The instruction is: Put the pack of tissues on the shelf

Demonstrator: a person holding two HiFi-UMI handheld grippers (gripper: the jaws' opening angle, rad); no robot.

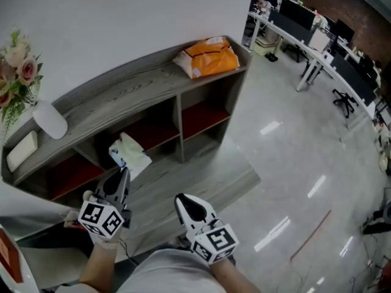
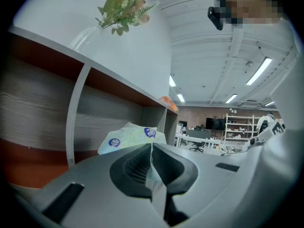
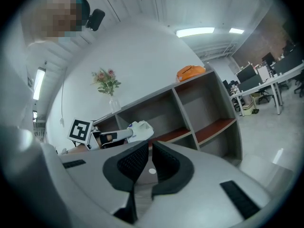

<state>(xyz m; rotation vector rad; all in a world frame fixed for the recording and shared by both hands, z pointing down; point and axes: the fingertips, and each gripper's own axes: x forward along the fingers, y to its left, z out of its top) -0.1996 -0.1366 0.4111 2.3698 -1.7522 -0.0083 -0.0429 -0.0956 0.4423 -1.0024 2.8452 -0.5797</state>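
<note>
Pack of tissues (image 1: 129, 154) is off the ground at about 8 o'clock in the head view, just in front of the shelf (image 1: 153, 78) and level with its middle open compartment. Left tongs (image 1: 124, 171) are clamped tight on a thin edge of the pack's wrapper; the left gripper view shows the film pinched between the pads and the pack's body sticking out beyond the tips. Right tongs (image 1: 183, 201) sit at 6 o'clock, low and well back from the shelf, jaws narrow with nothing between them.

Shelf top carries an orange bag (image 1: 211, 57) at 12 o'clock, a white rounded object (image 1: 50, 119) at 9 o'clock and flowers (image 1: 18, 72) at 10 o'clock.

Step in hand, as I judge it: carry phase, pack gripped and brought up to the shelf, not yet set down. Next move calls for pushing the pack forward into a compartment or lifting it onto the top board, resting it flat, then opening the left tongs. Grip is only on the wrapper, so the pack may swing or slip.
</note>
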